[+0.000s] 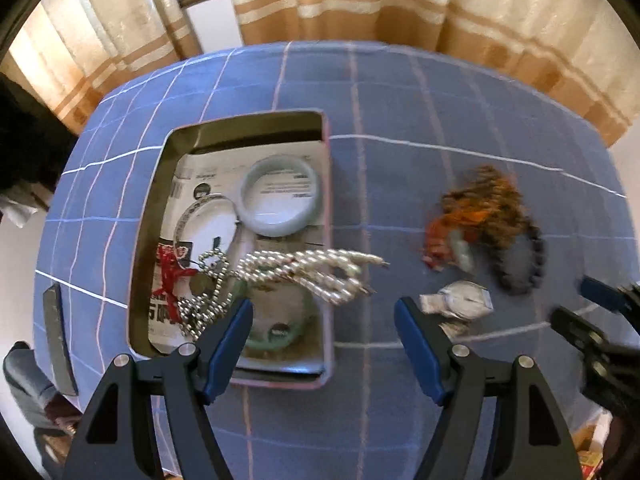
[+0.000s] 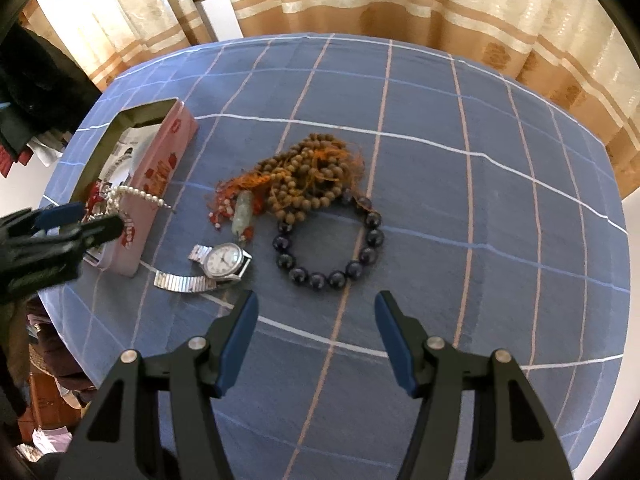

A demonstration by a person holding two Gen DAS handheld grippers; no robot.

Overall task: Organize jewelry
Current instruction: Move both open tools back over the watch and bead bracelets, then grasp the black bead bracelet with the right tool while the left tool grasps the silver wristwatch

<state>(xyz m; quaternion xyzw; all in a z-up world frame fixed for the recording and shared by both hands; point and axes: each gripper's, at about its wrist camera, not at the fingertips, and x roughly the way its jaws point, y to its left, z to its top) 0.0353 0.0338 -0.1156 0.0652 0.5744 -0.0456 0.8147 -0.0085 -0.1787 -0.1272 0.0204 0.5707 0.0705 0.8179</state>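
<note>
Lying across the tin's (image 1: pixel 329 184) right rim, one pearl necklace (image 1: pixel 316 268) runs left-right; three pieces remain outside; both tongs (image 1: pixel 323 316) (image 2: pixel 316 316) spread, empty.

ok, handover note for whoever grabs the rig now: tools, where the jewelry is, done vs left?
Left tool: open, empty, above the pink tin's near end.
Right tool: open, empty, above the cloth near the dark bead bracelet.
Done: pale bangle, silver bangle, green bangle and ball chain are in the tin.
Pearl strand is draped over the tin's rim, half out.
Left on the cloth: watch, brown bead mala, dark bead bracelet.
</note>
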